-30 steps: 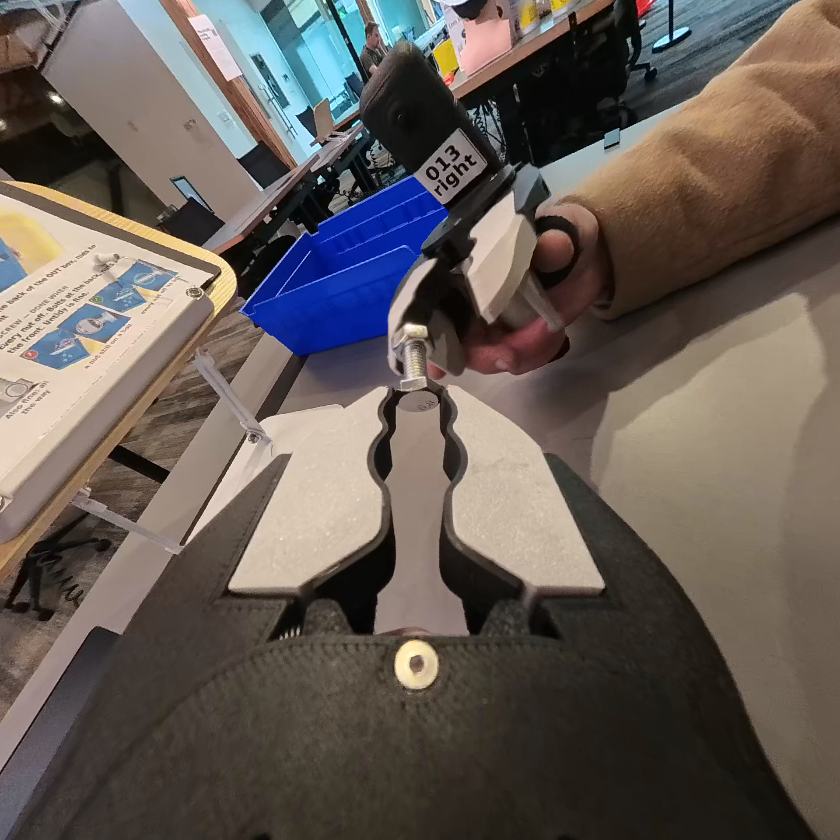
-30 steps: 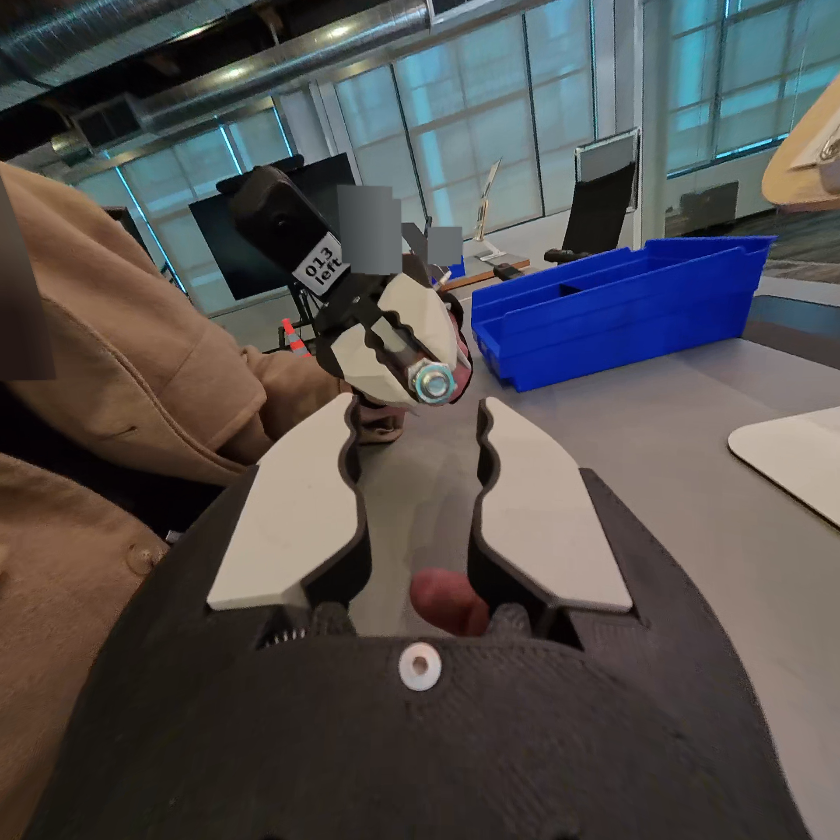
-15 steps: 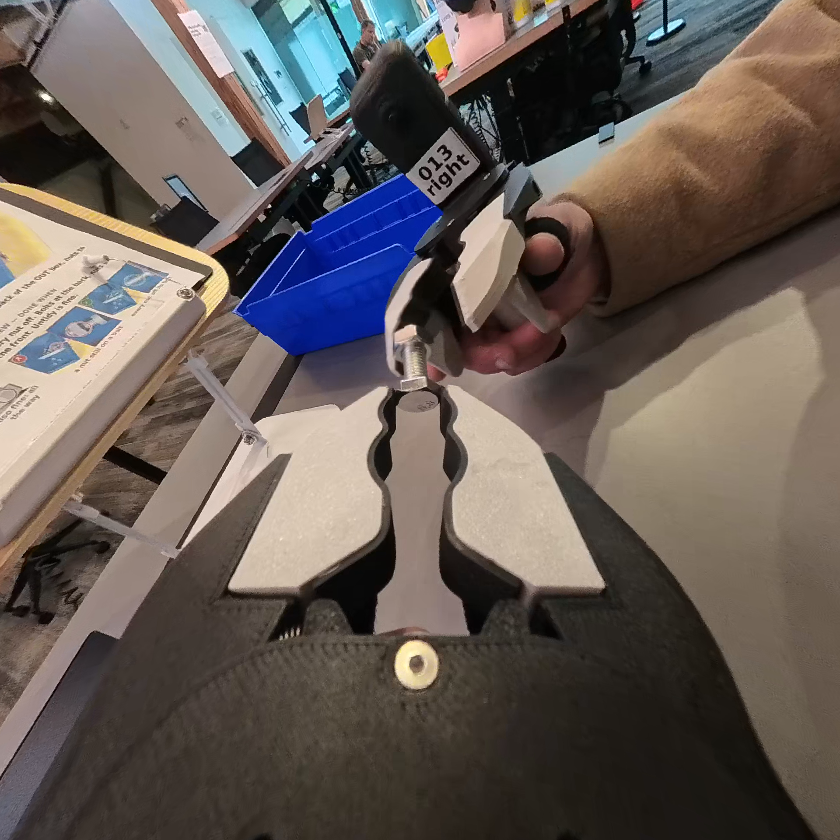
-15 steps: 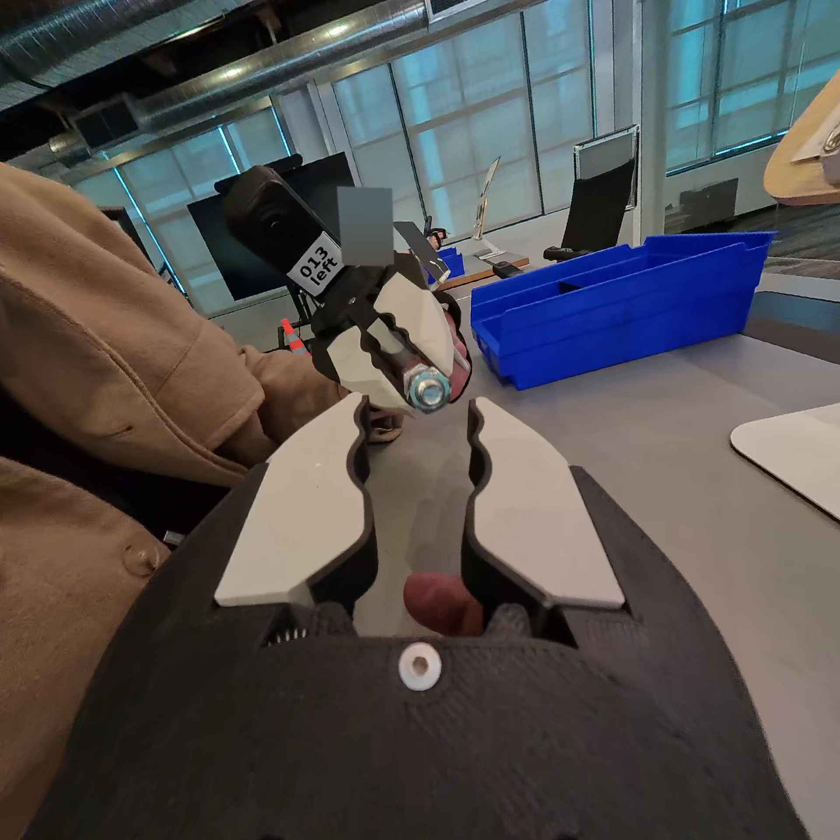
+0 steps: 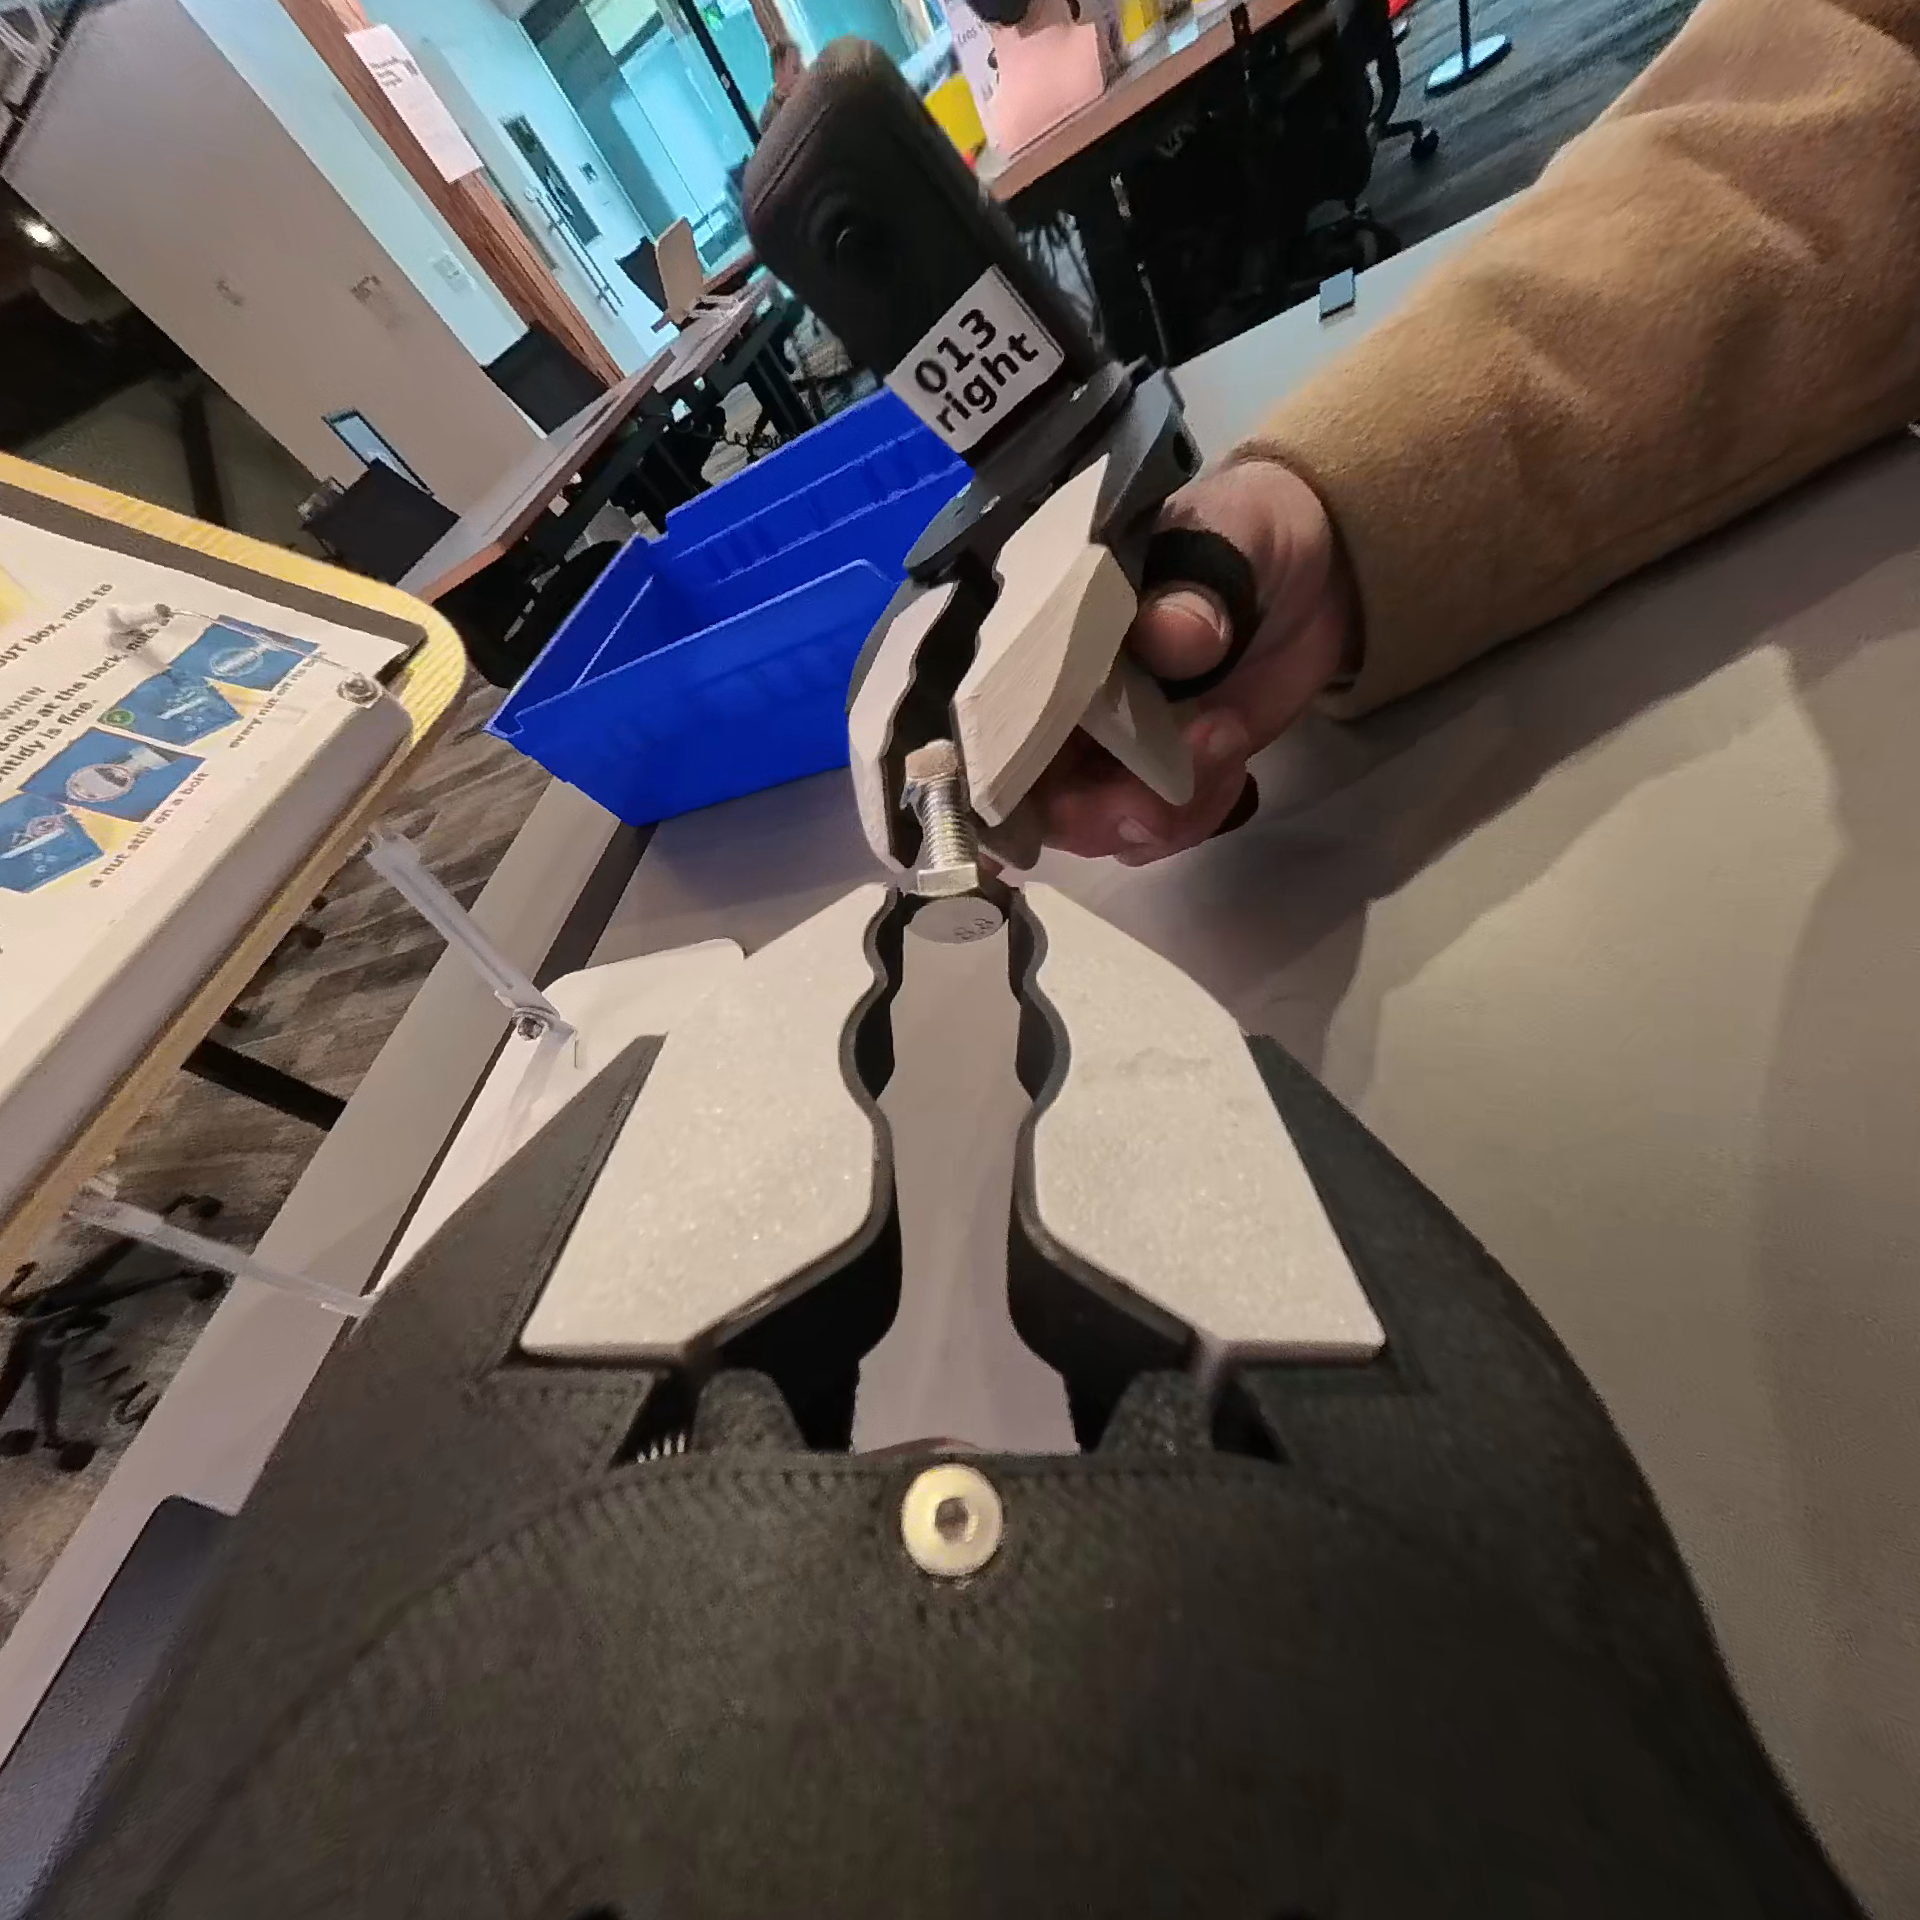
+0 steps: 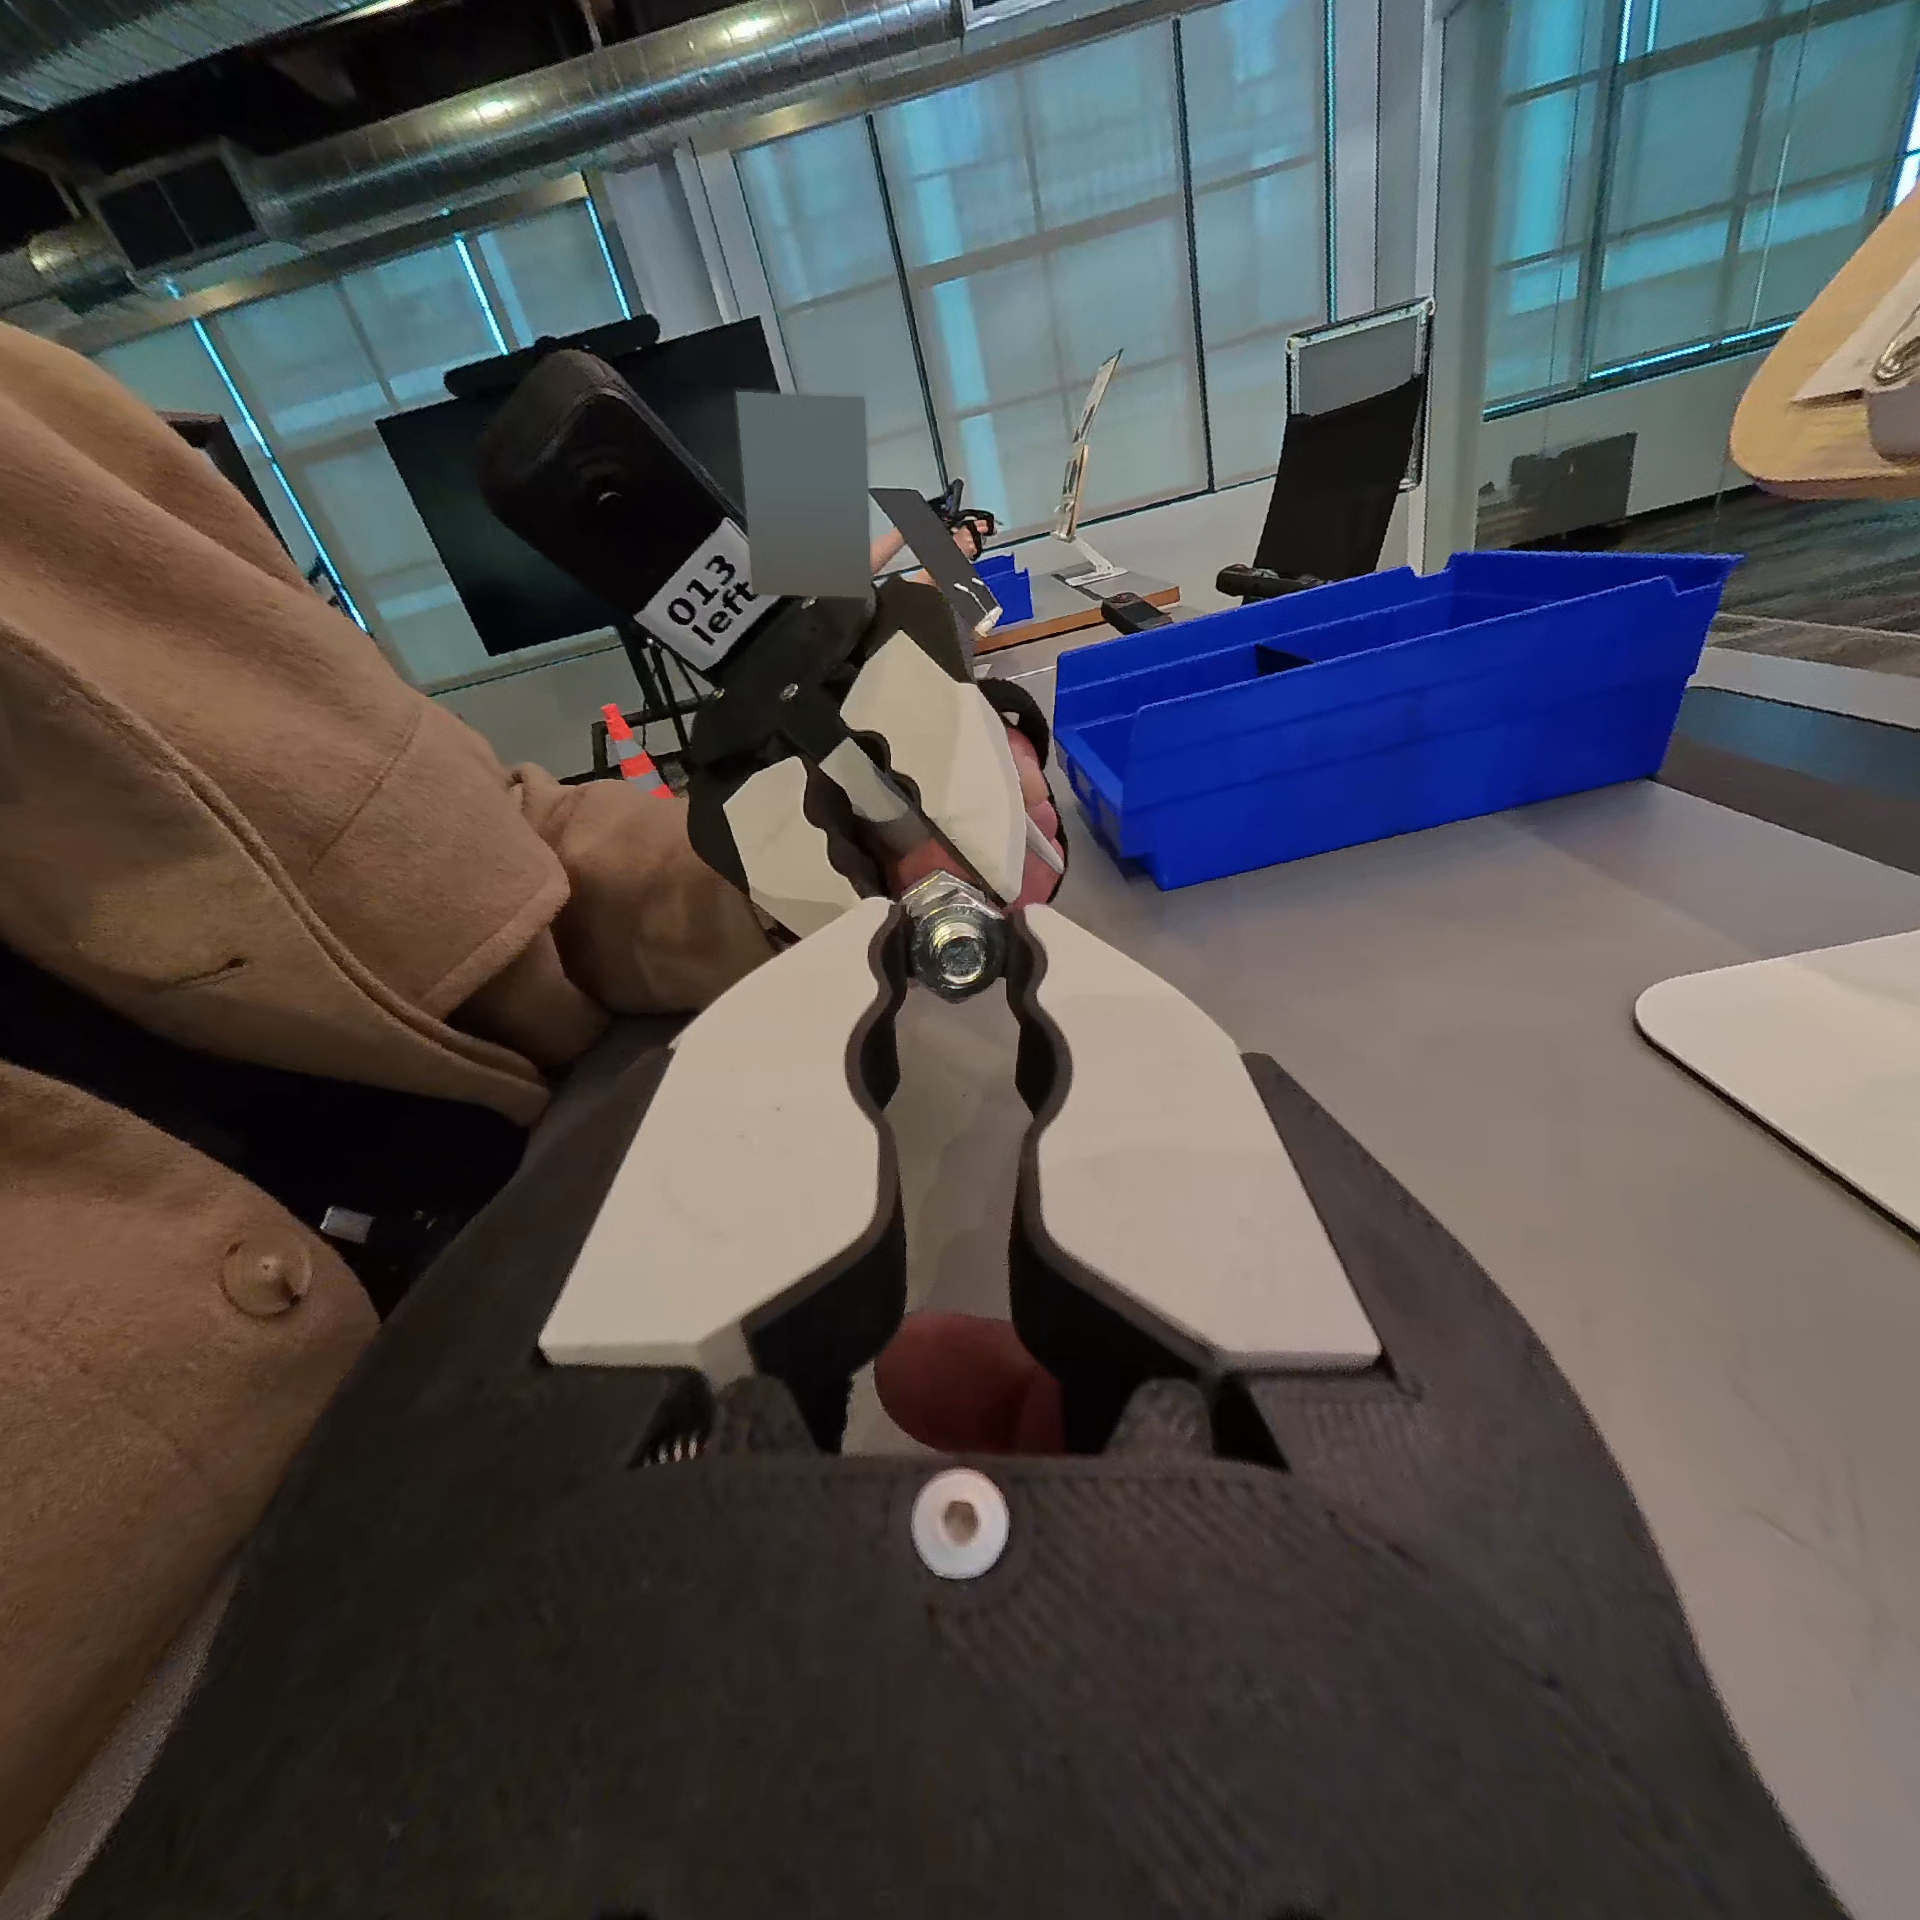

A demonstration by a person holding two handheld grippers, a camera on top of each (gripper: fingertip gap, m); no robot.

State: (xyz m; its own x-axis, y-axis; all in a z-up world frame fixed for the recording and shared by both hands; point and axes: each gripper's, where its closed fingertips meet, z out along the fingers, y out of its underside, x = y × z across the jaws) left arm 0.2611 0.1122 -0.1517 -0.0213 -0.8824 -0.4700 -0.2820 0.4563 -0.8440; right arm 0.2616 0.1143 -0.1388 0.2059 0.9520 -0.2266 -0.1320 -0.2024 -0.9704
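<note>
My left gripper (image 5: 951, 914) has its jaws drawn in on the head of a steel bolt (image 5: 940, 831), held up off the grey table (image 5: 1558, 1039) with the threaded stem pointing away from me. Meeting it tip to tip is my right gripper (image 6: 951, 930), jaws pinched on the nut (image 6: 951, 951) near the far end of that stem. From the right wrist view the end of the thread shows through the middle of the nut, and a second hexagon sits just behind it. Both tools are clamped on the same piece from opposite ends, neither one slack. Just beyond, a white mat (image 6: 1787, 1039) lies flat on the table near its edge. Farther off sits a blue bin (image 6: 1351, 769) with a divider across it. I see nothing in the part of its inside that shows, but the near wall hides the floor, so I cannot tell what it holds. Off the table's edge, a printed picture board (image 5: 156, 779) leans on a wooden stand.
</note>
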